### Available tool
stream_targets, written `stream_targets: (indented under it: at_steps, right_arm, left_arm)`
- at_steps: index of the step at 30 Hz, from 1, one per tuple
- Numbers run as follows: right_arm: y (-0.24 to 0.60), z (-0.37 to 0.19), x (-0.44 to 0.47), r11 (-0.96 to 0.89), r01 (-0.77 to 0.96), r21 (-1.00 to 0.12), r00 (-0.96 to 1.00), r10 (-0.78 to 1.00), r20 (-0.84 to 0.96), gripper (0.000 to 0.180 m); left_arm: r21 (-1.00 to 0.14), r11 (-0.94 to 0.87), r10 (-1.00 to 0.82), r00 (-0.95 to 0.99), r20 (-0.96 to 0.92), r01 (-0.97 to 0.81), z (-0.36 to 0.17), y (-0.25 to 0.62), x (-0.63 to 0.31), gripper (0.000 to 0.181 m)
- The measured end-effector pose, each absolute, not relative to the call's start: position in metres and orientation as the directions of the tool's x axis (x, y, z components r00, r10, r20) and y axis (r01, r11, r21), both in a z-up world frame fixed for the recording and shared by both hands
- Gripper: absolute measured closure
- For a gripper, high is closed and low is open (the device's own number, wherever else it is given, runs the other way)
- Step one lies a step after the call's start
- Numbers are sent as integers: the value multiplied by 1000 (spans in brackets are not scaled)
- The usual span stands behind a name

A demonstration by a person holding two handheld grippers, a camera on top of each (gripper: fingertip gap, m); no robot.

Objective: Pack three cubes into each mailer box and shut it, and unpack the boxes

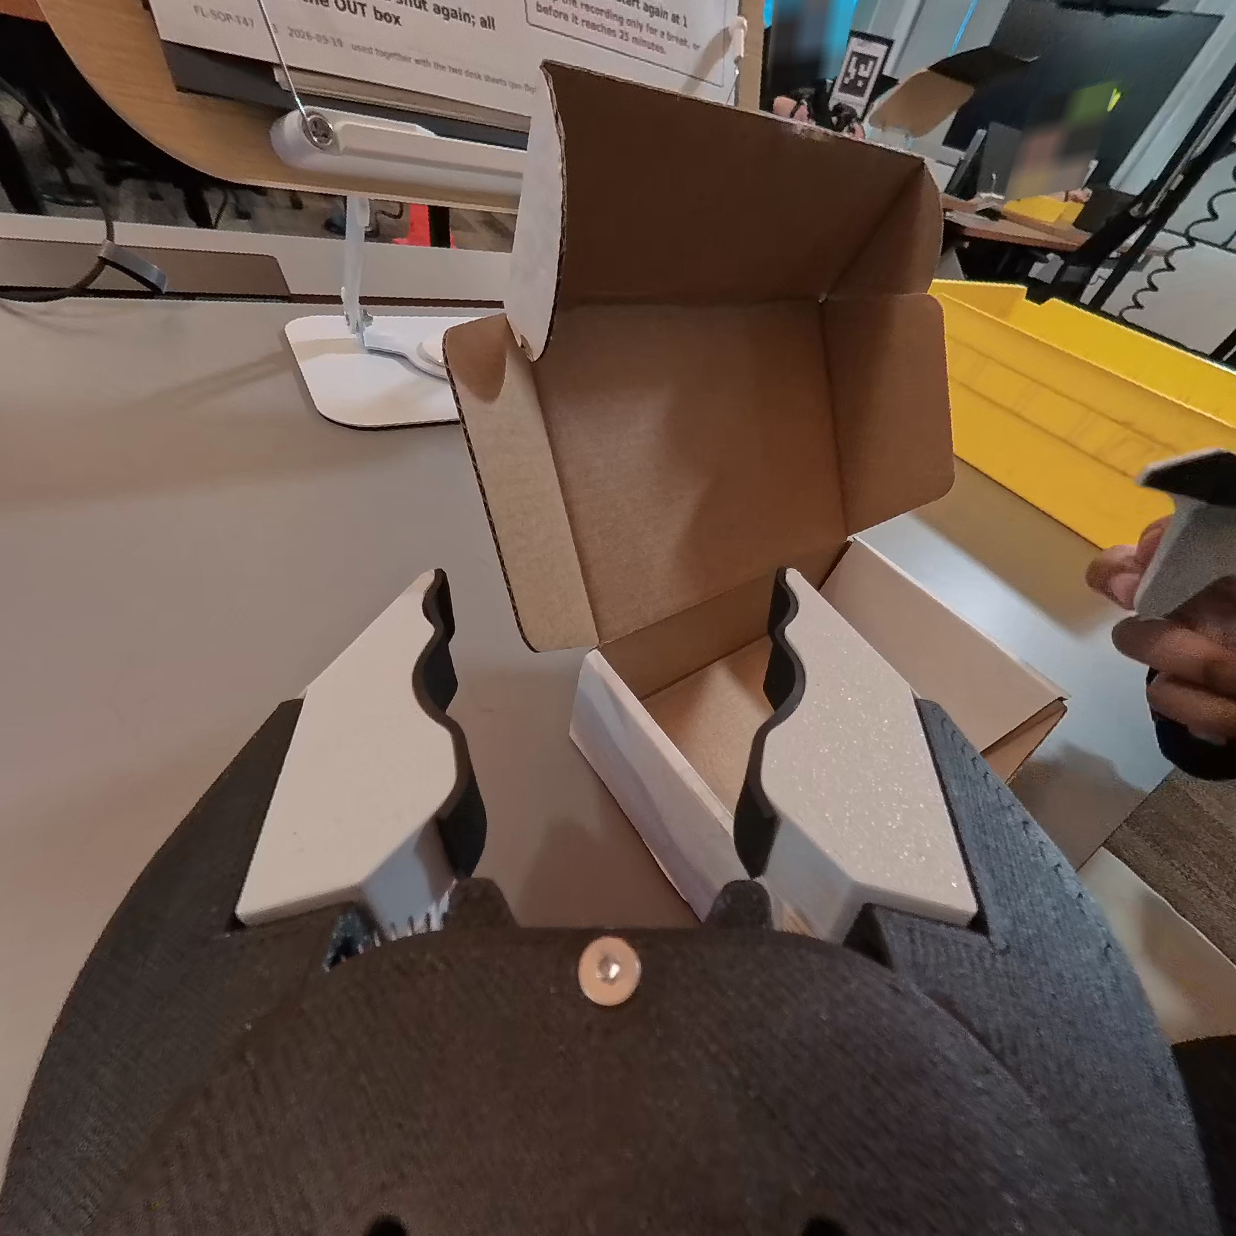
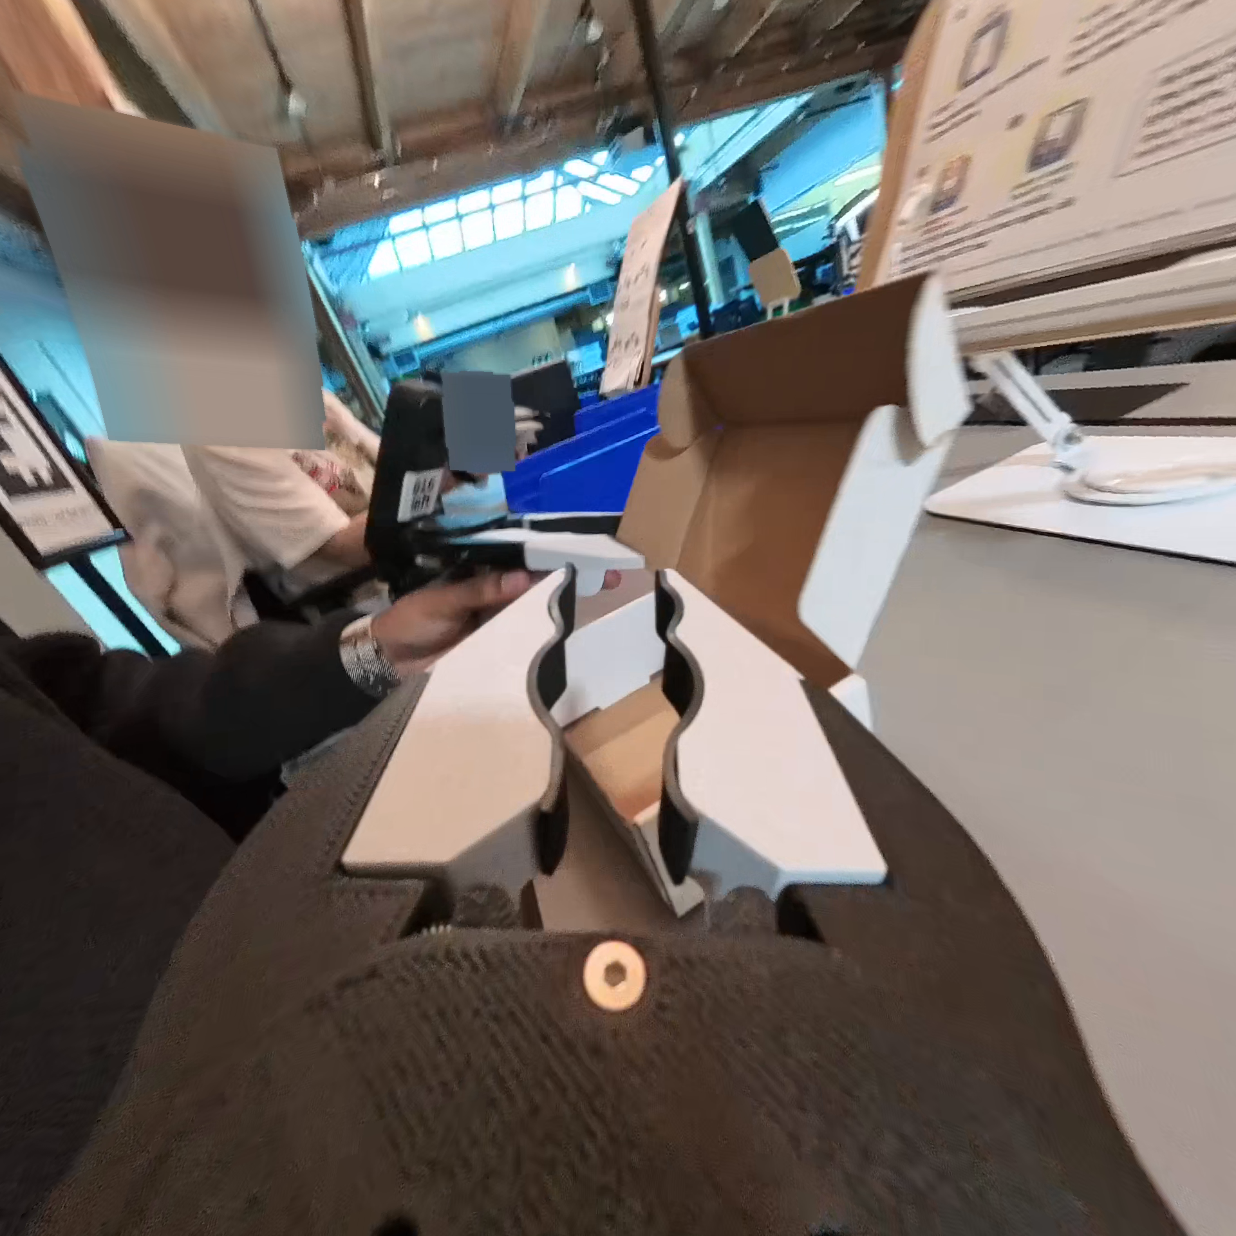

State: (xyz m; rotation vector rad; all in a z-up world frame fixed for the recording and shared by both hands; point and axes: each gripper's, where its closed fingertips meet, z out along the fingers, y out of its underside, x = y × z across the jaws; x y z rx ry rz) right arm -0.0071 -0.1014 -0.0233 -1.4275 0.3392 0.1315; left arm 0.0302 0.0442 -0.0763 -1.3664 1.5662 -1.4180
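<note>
A mailer box (image 1: 695,428), white outside and brown inside, stands open on the grey table (image 1: 167,535) with its lid upright. The inside that shows holds nothing, and no cubes are in view. My left gripper (image 1: 608,595) is open at the box's near left side, with the left wall between its fingers and the right finger over the inside. My right gripper (image 2: 615,578) is open with a narrow gap, low over a corner of the box (image 2: 756,468), with a wall edge running under the gap. Each gripper also shows in the other's view: the right one (image 1: 1190,508), the left one (image 2: 575,555), each in a hand.
A yellow bin (image 1: 1070,415) stands right of the box. A white stand base (image 1: 374,381) with a sheet holder sits behind the box, also in the right wrist view (image 2: 1103,495). Blue bins (image 2: 582,461) and seated people lie beyond the table.
</note>
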Motion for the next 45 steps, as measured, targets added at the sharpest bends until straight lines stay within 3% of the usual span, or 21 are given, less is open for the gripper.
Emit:
stream_targets:
  at_steps: [8, 15, 28, 34, 38, 42, 45]
  right_arm:
    - [-111, -28, 10, 162, -398, -903, 903, -102, -416, 147]
    - [-98, -42, -5, 45, -294, -955, 947, -119, -297, 147]
    - [-105, -45, 5, 25, -250, -968, 951, -180, -250, 150]
    - [-110, -45, 10, 36, -267, -963, 942, -201, -269, 150]
    - [-114, -49, 10, 21, -254, -967, 942, -223, -252, 151]
    - [-121, -51, 10, 17, -255, -967, 937, -243, -251, 151]
    - [-123, -52, 13, 27, -269, -963, 930, -252, -267, 152]
  left_arm:
    - [-953, -110, -942, -276, 191, -284, -77, 44, 31, 88]
    - [-952, -111, -942, -274, 192, -285, -77, 45, 31, 88]
    - [-950, -141, -946, -244, 212, -280, -71, 52, 32, 88]
    - [-959, -186, -965, -141, 219, -215, -38, 95, 21, 90]
    - [-974, -111, -994, 10, 111, -195, -8, 180, 2, 103]
    - [-921, 32, -994, 84, -70, -388, 8, 291, -17, 103]
    - [-702, 233, -963, -60, -263, -673, -15, 370, -32, 106]
